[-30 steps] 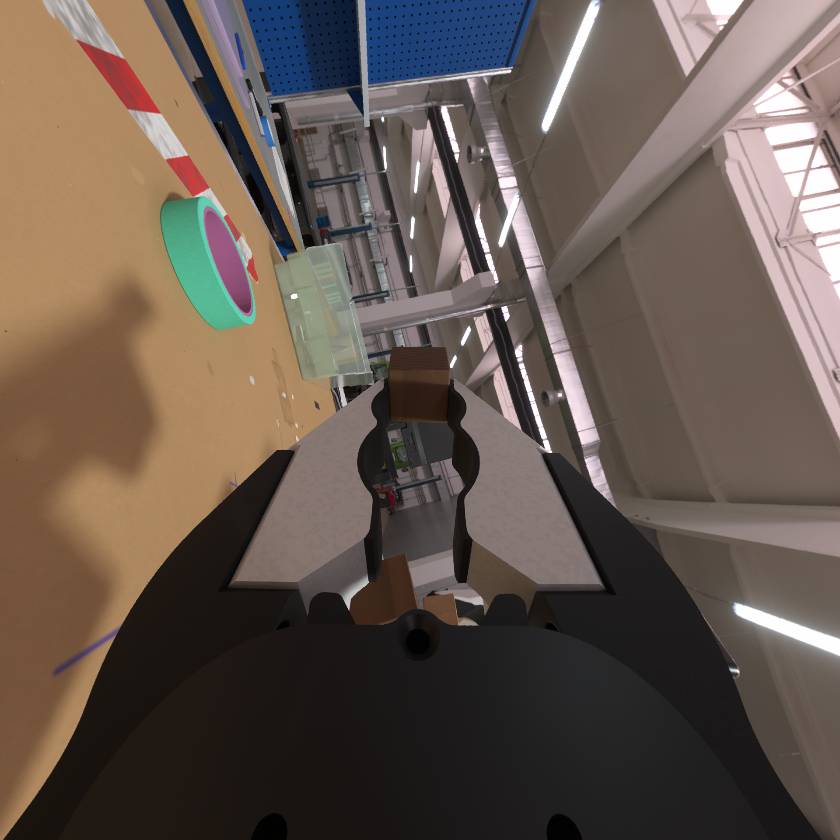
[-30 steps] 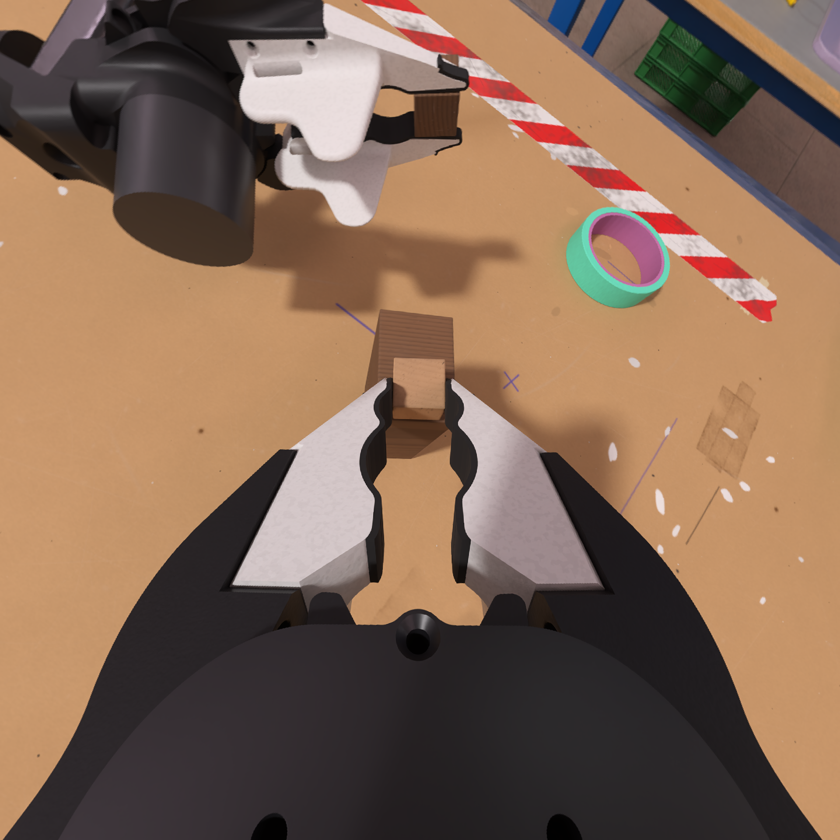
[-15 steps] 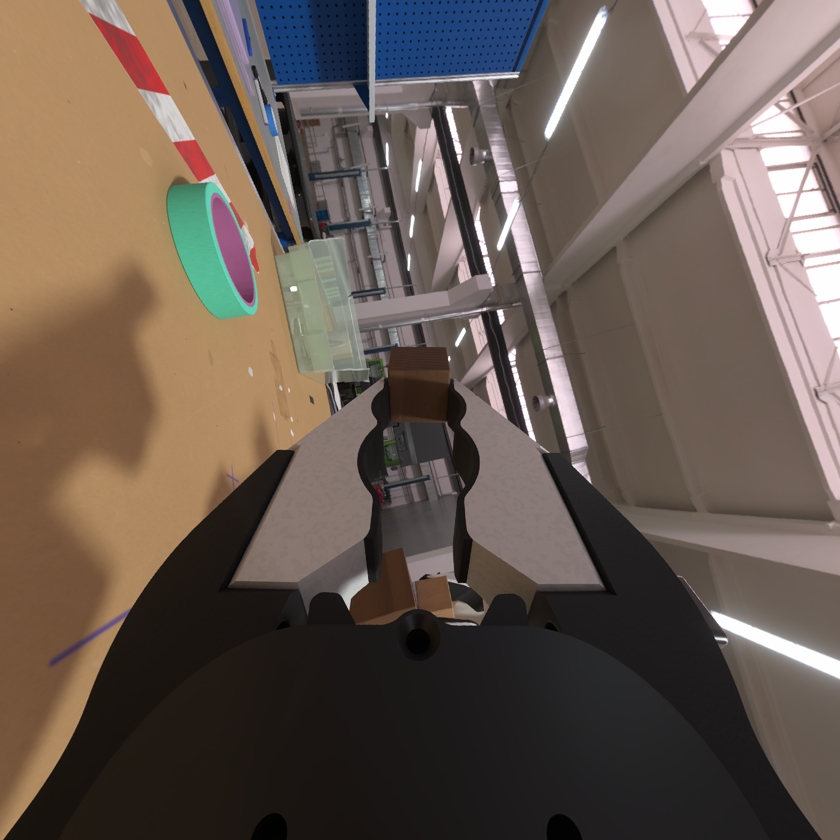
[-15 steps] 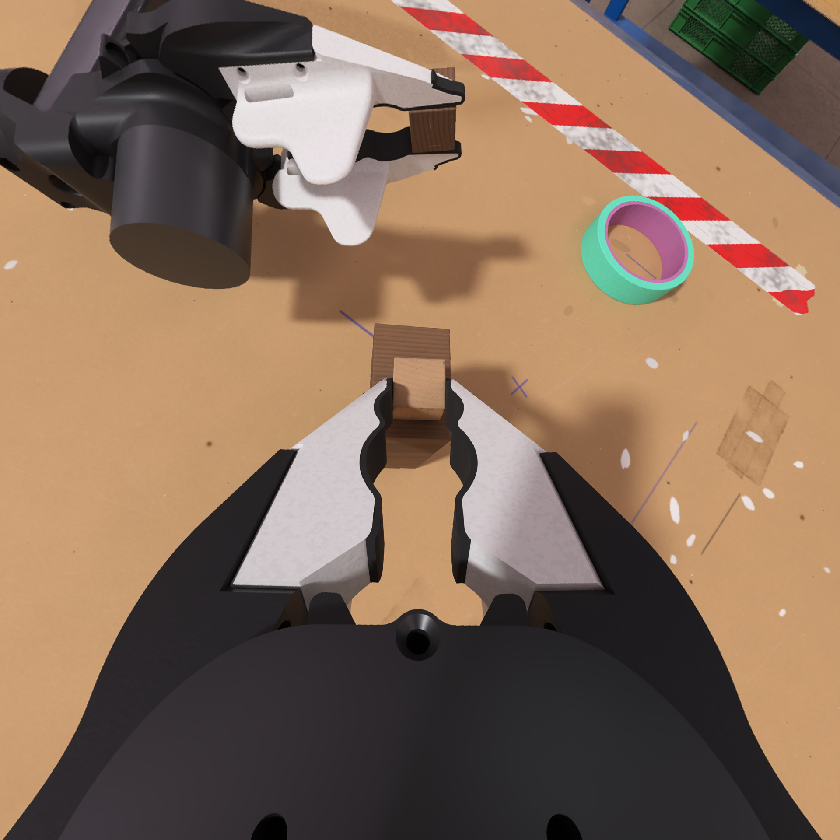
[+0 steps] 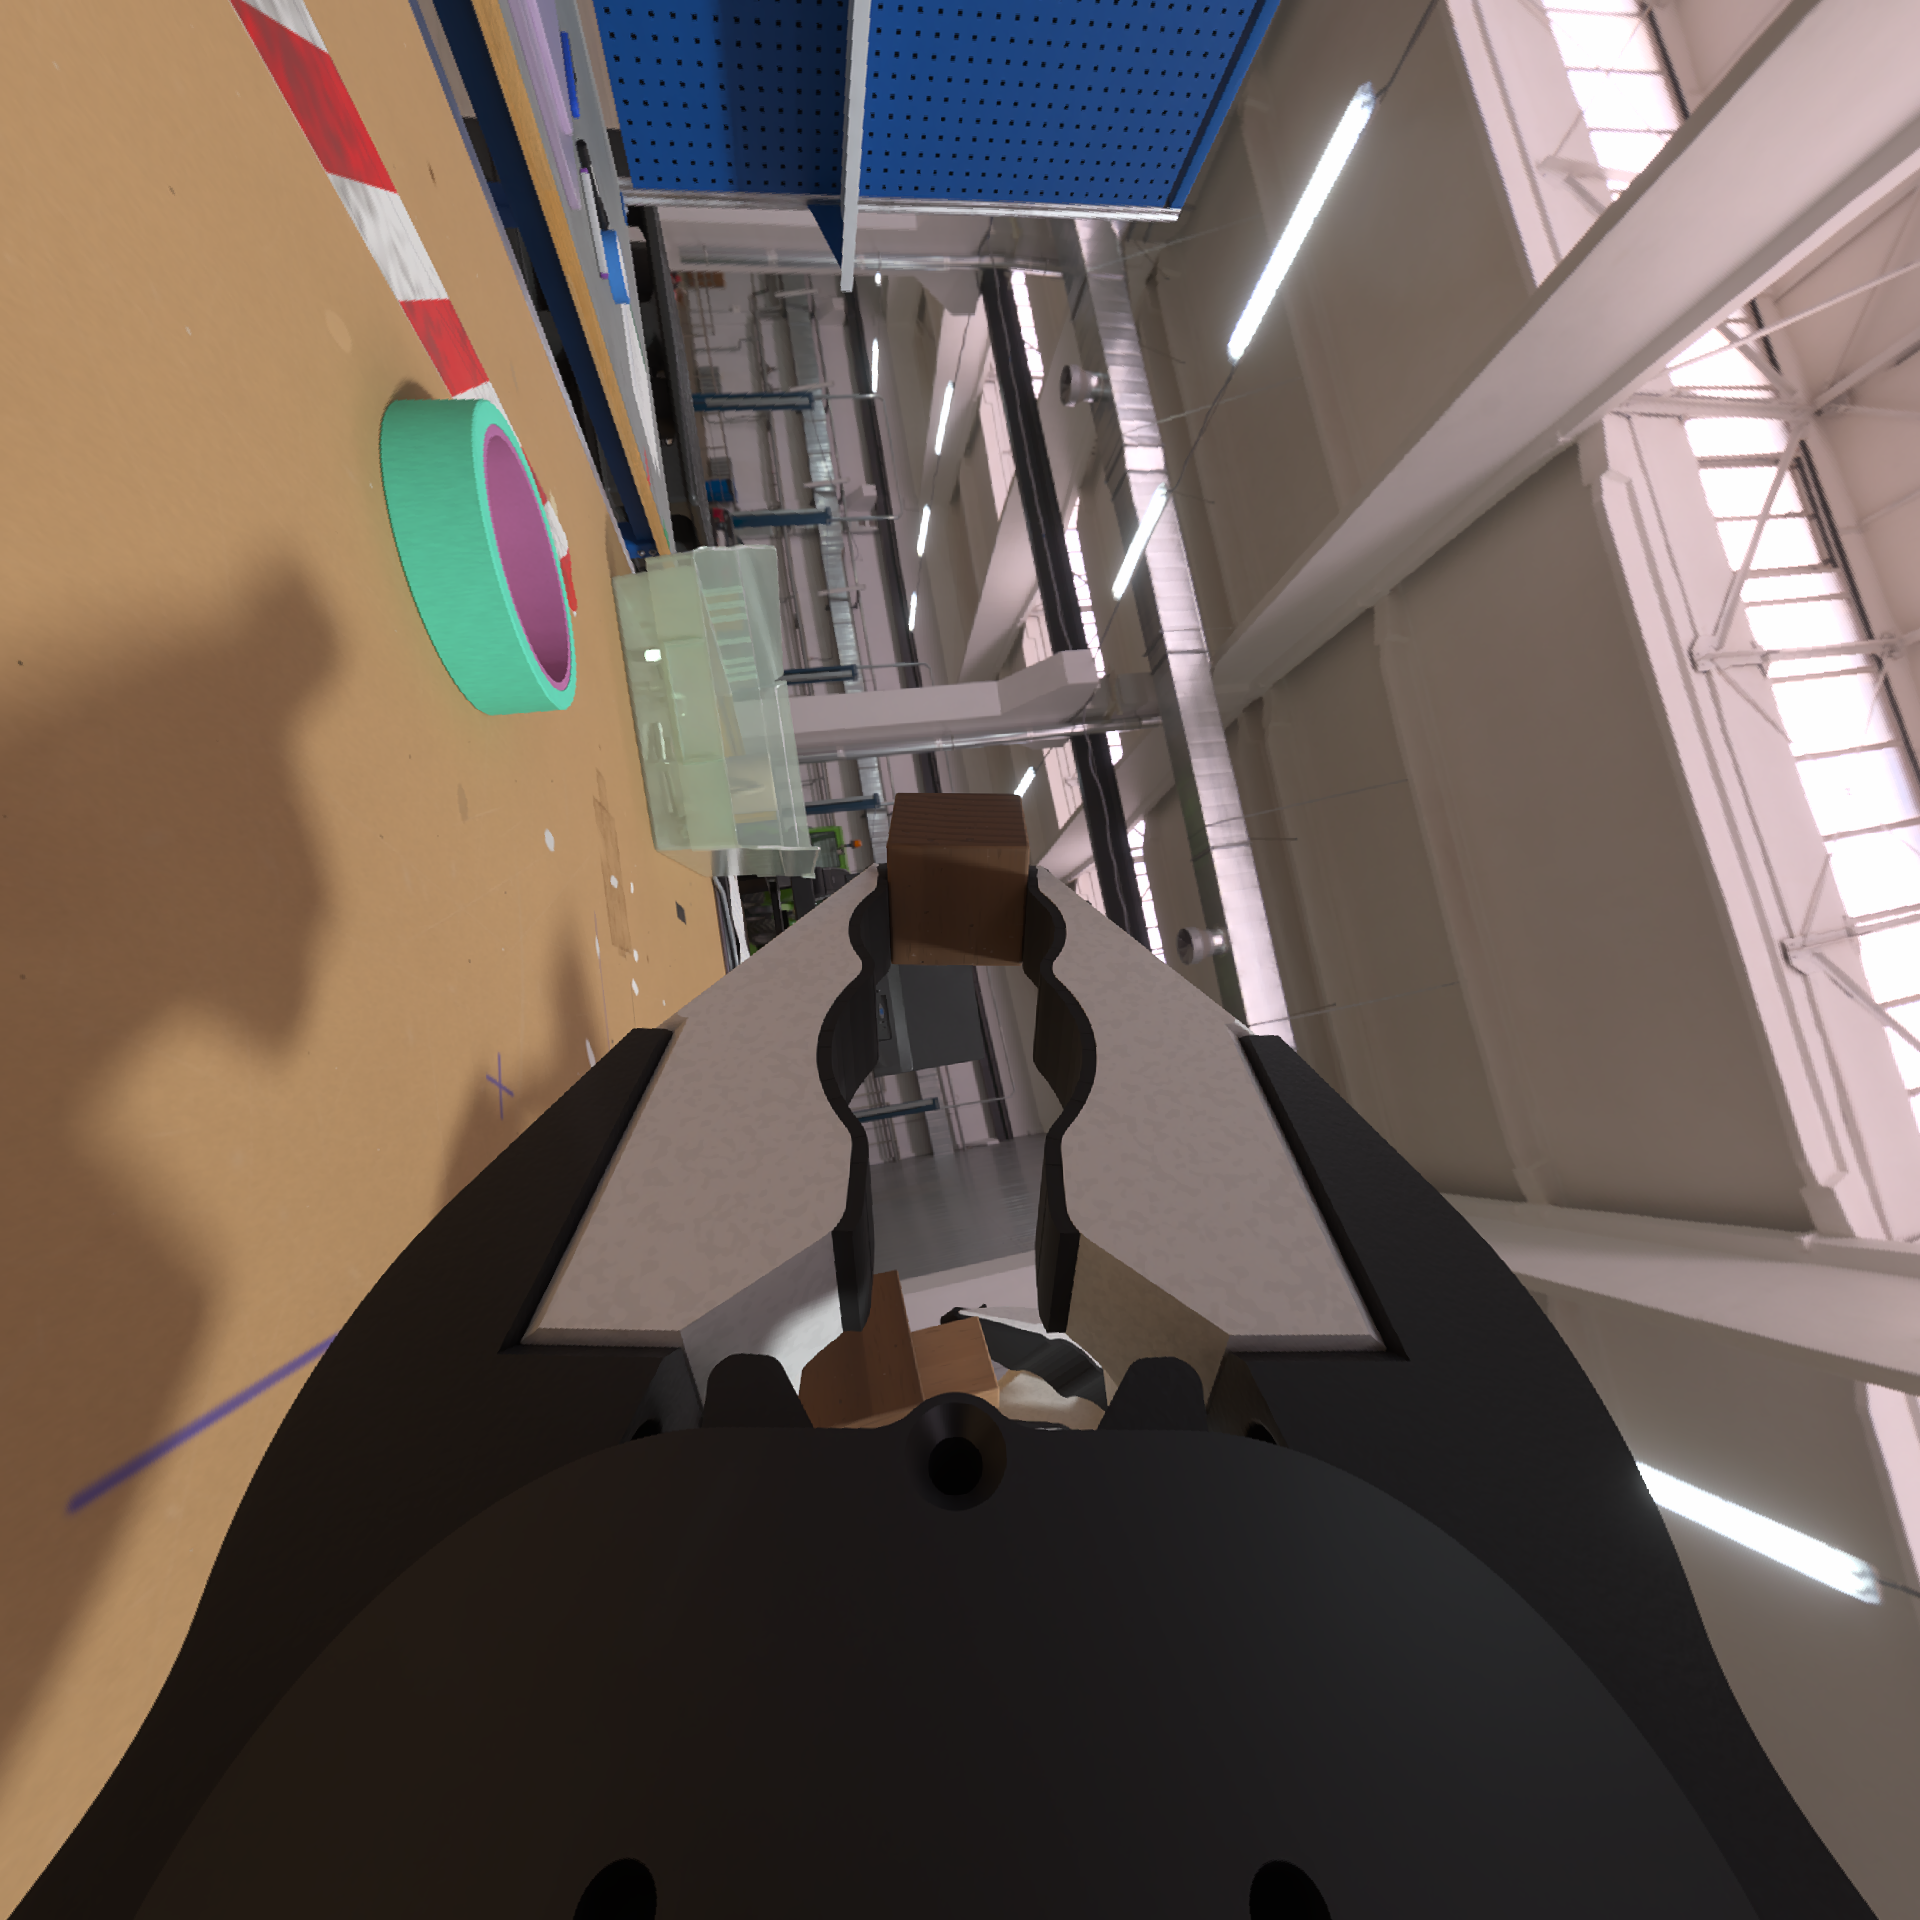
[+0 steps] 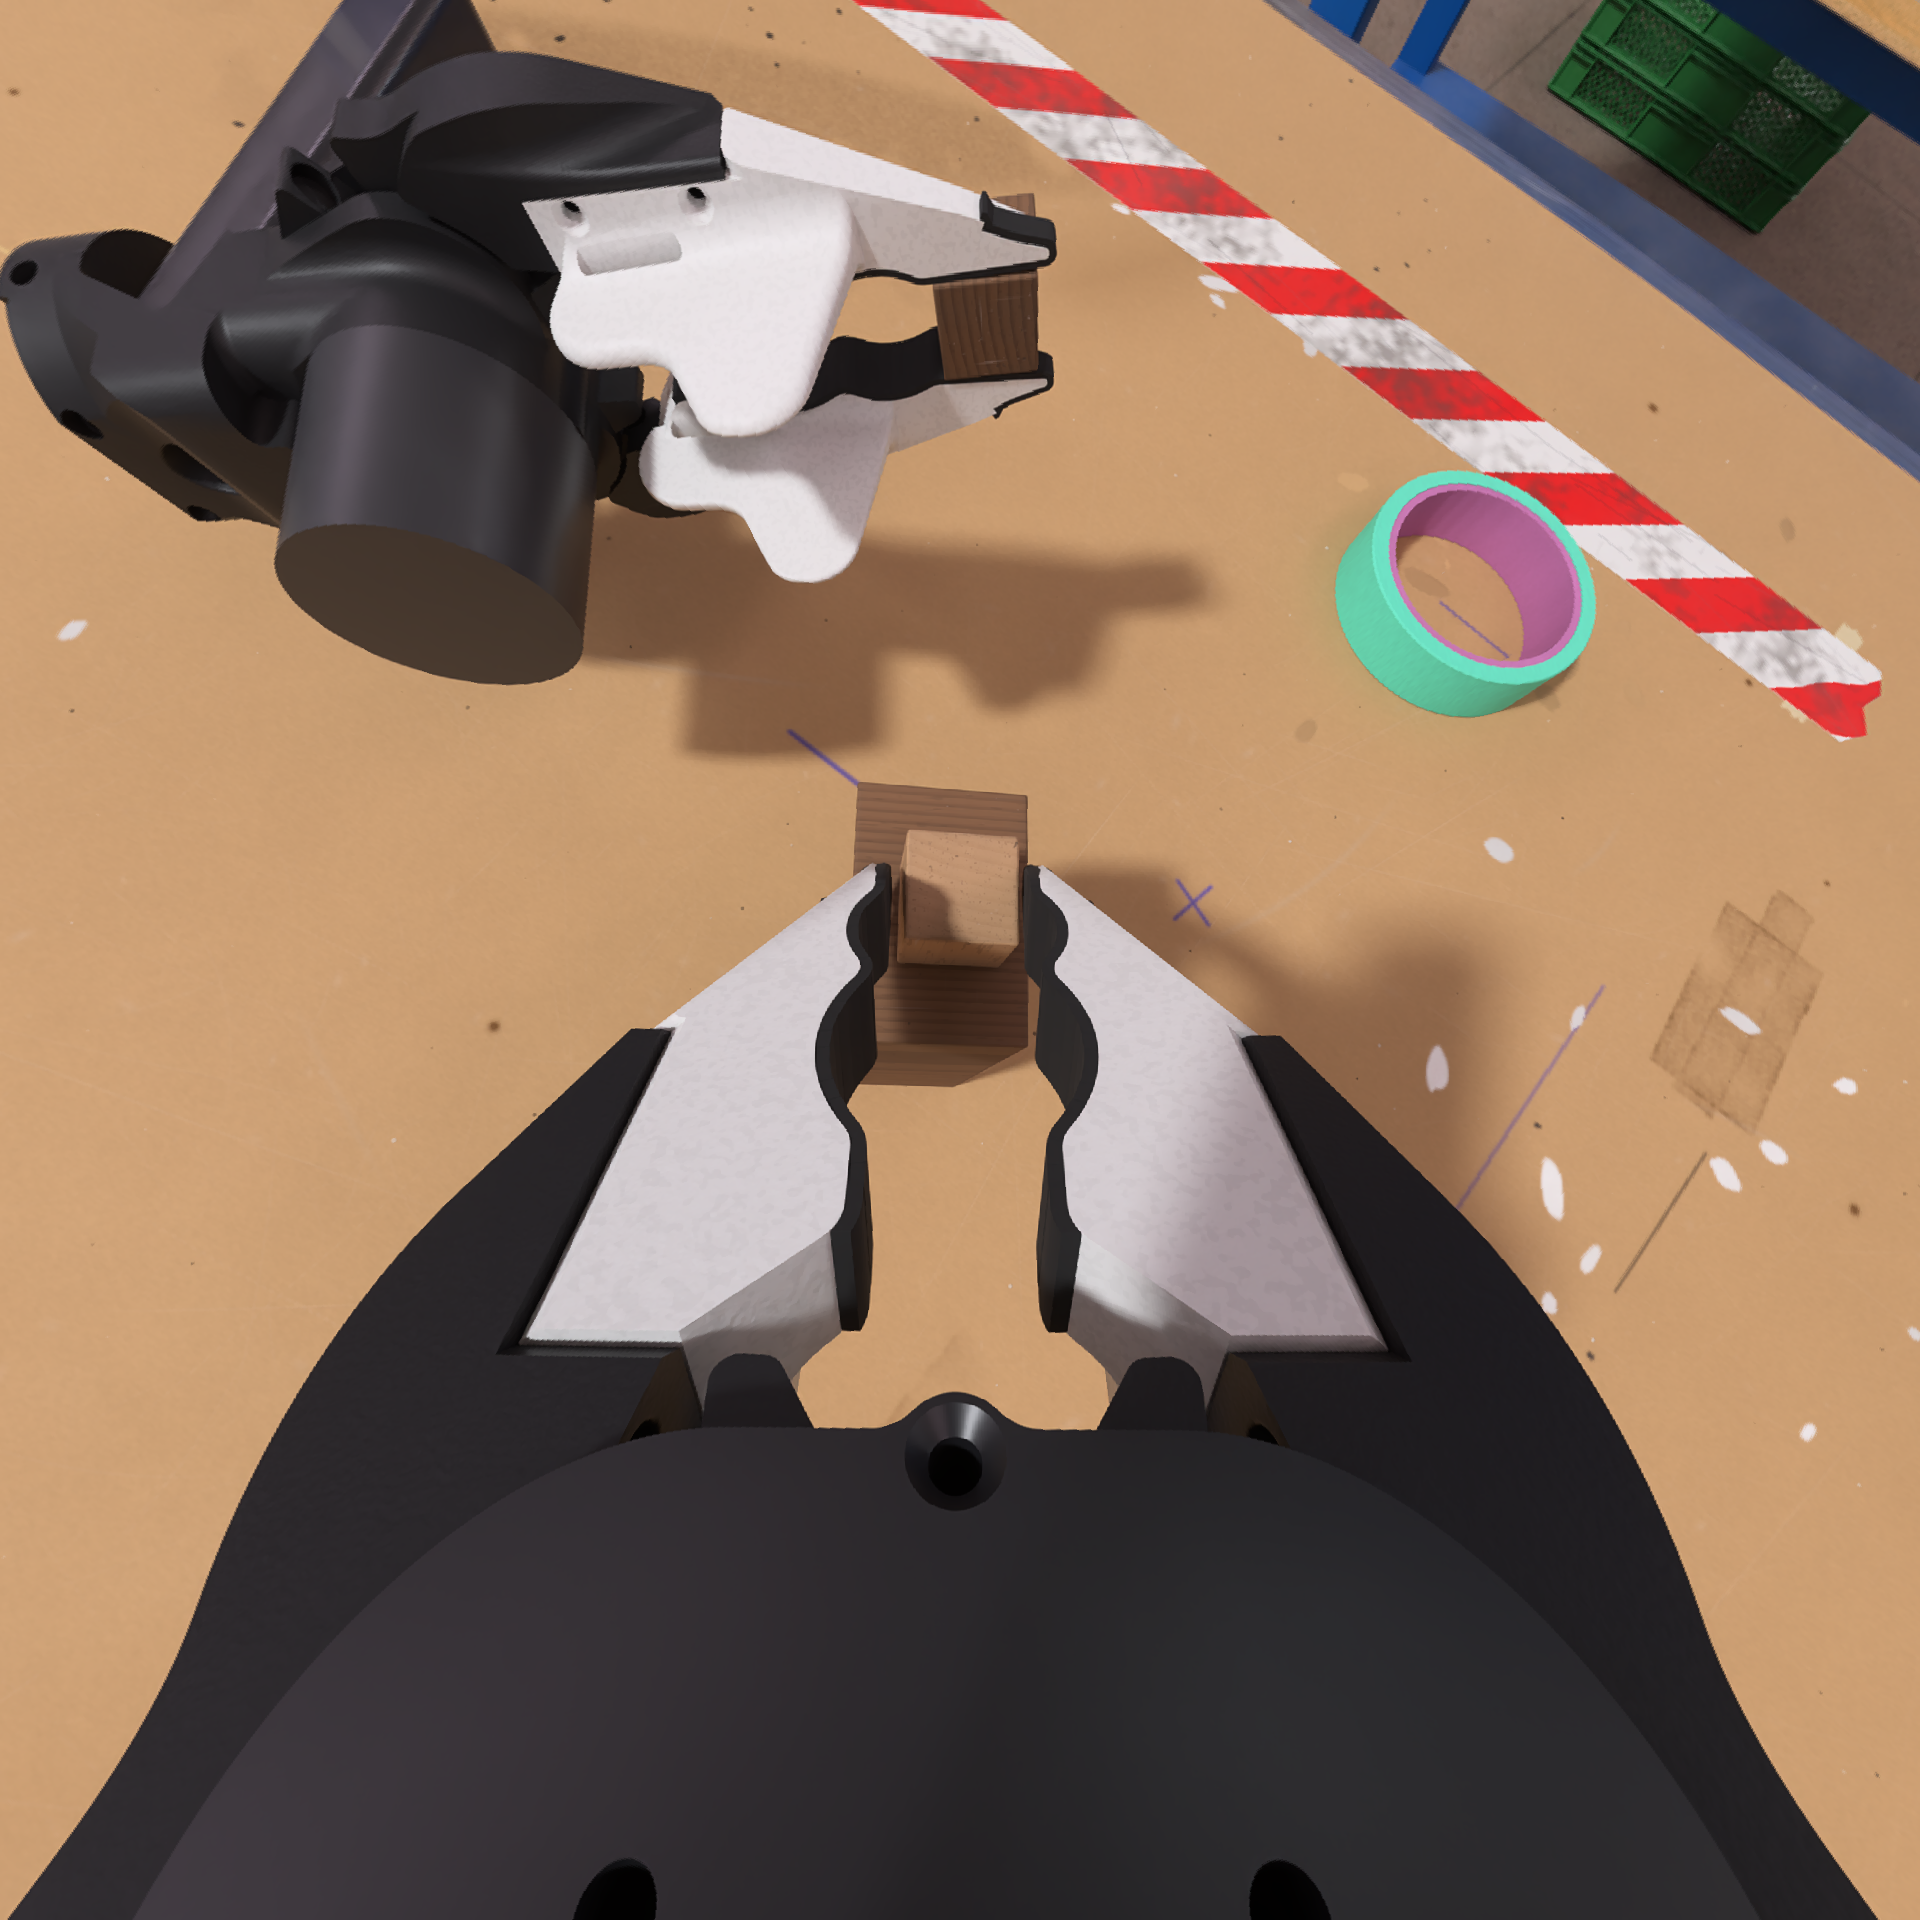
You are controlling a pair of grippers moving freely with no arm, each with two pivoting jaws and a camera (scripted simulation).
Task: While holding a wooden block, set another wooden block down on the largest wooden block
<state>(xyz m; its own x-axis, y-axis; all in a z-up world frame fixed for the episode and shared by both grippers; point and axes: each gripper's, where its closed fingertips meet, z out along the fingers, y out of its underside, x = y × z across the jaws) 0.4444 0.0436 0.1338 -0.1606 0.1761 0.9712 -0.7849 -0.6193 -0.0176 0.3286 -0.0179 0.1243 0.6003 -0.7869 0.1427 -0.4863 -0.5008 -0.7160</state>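
Left wrist view: left gripper (image 5: 958, 904) clenched on a dark block (image 5: 956, 891), pinched at the fingertips and held clear of the table (image 5: 156, 831), camera rolled so the table runs up the left edge. Beyond the tips, a green tape roll (image 5: 473, 556), a clear bin (image 5: 712, 707) and a red-and-white strip (image 5: 364, 197). Down in the gap by the fingers' base, a glimpse of the stacking spot: two brown block faces, too cramped to read further.

Right wrist view: right gripper (image 6: 958, 914) grasping a pale block (image 6: 956, 899), poised directly over the big block (image 6: 940, 1023) standing on the table (image 6: 312, 935). Whether touching or just above, impossible to tell from this angle. Pale block apparently centred between the big block's left and right edges, set toward its far side. Left gripper (image 6: 1013, 296) well apart at upper left, dark block (image 6: 987, 324) gripped in its tips, tape roll (image 6: 1465, 592) off to the right beside the strip (image 6: 1351, 312).

Risks, as judged: opened while not yet seated, a drop and a bounce off the top; placed too near the far edge, a tip-over; fingertips straddling the big block on descent, a nudge or a shove sideways; on withdrawal, a pad dragging the pale block off. Meanwhile, a shallow tip-only pinch on the dark block, liable to slip and spoil the holding condition.
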